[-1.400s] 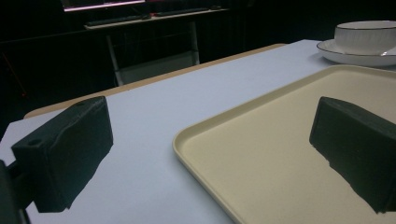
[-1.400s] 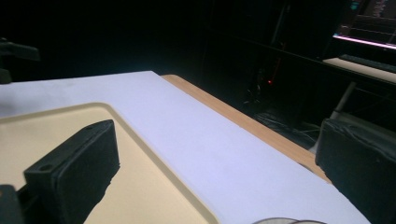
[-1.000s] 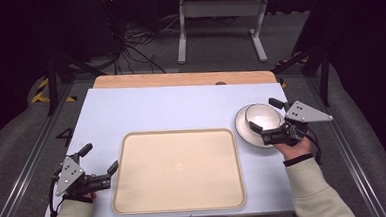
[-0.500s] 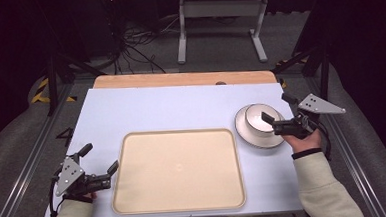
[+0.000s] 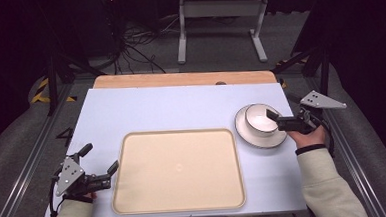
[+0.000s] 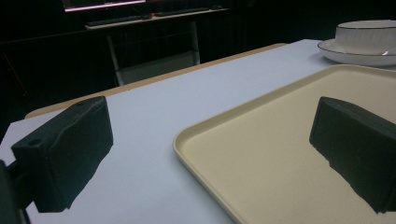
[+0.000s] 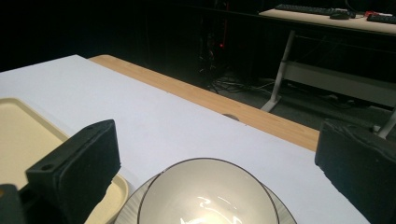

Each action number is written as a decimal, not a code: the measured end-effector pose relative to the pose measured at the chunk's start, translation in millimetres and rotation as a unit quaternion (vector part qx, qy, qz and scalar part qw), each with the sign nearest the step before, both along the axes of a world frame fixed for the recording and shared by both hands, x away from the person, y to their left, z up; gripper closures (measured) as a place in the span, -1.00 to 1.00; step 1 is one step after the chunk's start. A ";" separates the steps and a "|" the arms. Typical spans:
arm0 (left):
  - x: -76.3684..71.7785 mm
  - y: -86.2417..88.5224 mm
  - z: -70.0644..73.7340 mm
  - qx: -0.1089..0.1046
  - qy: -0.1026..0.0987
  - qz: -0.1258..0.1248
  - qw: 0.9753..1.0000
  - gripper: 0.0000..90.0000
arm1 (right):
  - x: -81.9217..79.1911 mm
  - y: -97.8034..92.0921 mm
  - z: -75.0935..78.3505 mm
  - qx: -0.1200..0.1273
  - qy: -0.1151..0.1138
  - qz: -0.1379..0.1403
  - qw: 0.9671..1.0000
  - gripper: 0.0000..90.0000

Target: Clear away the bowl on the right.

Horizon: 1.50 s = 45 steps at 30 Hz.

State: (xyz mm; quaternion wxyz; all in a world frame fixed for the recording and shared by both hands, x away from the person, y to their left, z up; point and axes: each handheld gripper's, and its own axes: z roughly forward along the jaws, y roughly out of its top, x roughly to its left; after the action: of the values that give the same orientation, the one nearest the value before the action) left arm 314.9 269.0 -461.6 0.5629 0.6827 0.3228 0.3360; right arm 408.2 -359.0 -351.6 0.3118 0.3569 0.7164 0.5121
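Observation:
A beige tray lies on the white table in front of me. To its right, a white bowl with a dark rim sits on a white plate. My right gripper is open at the bowl's right side. In the right gripper view its jaws stand wide apart, above the bowl and plate. My left gripper rests open at the tray's left edge, one jaw over the tray, holding nothing. The bowl shows far off in that view.
A wooden strip runs along the table's far edge. Beyond it are a white desk frame and floor cables. Metal rails flank the table. Bare white tabletop lies behind the tray.
My right gripper has moved a little away from me along the plate's right side and turned, so its jaws now reach over the bowl. The left gripper has stayed put.

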 end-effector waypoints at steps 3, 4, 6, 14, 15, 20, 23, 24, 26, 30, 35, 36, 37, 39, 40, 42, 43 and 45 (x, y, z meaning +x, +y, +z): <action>0.1 -0.1 -0.1 -0.001 -0.001 0.000 1.000 -1.00 | 2.6 -1.4 0.1 -0.004 0.009 -0.007 1.000 -0.95; 0.0 0.0 0.0 0.000 0.000 0.000 1.000 -1.00 | 3.3 -1.8 0.2 -0.003 0.012 -0.007 1.000 -0.94; 0.0 0.0 0.0 0.000 0.000 0.000 1.000 -1.00 | 6.0 -3.4 0.6 0.000 0.024 -0.011 1.000 -0.91; 0.0 -0.1 -0.1 -0.001 -0.001 0.000 1.000 -1.00 | 15.6 -5.6 -0.5 -0.011 0.078 -0.029 0.996 -0.69; 0.0 -0.1 -0.1 -0.001 -0.001 0.000 1.000 -1.00 | 17.0 -5.6 -0.9 -0.014 0.084 -0.030 0.996 -0.65; 0.1 -0.1 -0.1 -0.001 -0.001 0.000 1.000 -1.00 | 23.1 -4.7 -2.1 -0.030 0.122 -0.039 0.991 -0.38; 0.0 0.0 0.0 0.000 0.000 0.001 1.000 -1.00 | 27.5 -4.0 -2.8 -0.043 0.146 -0.054 0.987 -0.29; 0.0 0.0 0.0 0.000 0.000 0.000 1.000 -1.00 | 28.8 -4.0 -3.0 -0.048 0.152 -0.059 0.985 -0.25; 0.0 0.0 0.0 0.000 0.000 0.000 1.000 -1.00 | 31.5 -4.3 -3.5 -0.055 0.162 -0.068 0.983 -0.20; 0.2 0.1 0.0 0.000 -0.001 0.000 1.000 -1.00 | 37.3 -7.3 -6.0 -0.057 0.190 -0.080 0.977 -0.07; 0.1 -0.1 -0.1 0.000 0.000 0.000 1.000 -1.00 | 43.5 -9.6 -11.5 -0.067 0.221 -0.092 0.969 0.00; 0.0 0.0 0.0 0.000 0.000 0.000 1.000 -1.00 | 44.5 -10.2 -12.7 -0.067 0.226 -0.093 0.967 0.02; 0.0 -0.1 0.0 0.000 0.000 0.000 1.000 -1.00 | 45.4 -10.8 -13.6 -0.065 0.233 -0.094 0.966 0.03; 0.1 0.0 0.0 0.000 0.000 0.000 1.000 -1.00 | 47.5 -12.0 -15.8 -0.064 0.243 -0.096 0.963 0.07; 0.0 0.0 0.0 0.000 0.000 0.000 1.000 -1.00 | 48.3 -12.3 -16.7 -0.064 0.249 -0.096 0.962 0.10; 0.1 -0.1 0.0 0.000 0.000 0.001 1.000 -1.00 | 50.3 -12.8 -18.4 -0.064 0.260 -0.098 0.959 0.13; 0.0 0.0 0.0 0.000 0.000 0.000 1.000 -1.00 | 51.3 -12.9 -19.2 -0.065 0.264 -0.097 0.957 0.16; 0.1 -0.1 -0.1 0.000 0.000 0.000 1.000 -1.00 | 52.8 -12.7 -20.5 -0.066 0.274 -0.098 0.954 0.20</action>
State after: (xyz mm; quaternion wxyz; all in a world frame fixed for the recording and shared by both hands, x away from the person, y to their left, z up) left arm 315.0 268.9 -461.7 0.5632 0.6824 0.3227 0.3361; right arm 461.1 -371.7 -372.2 0.1745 0.5304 0.7684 0.3128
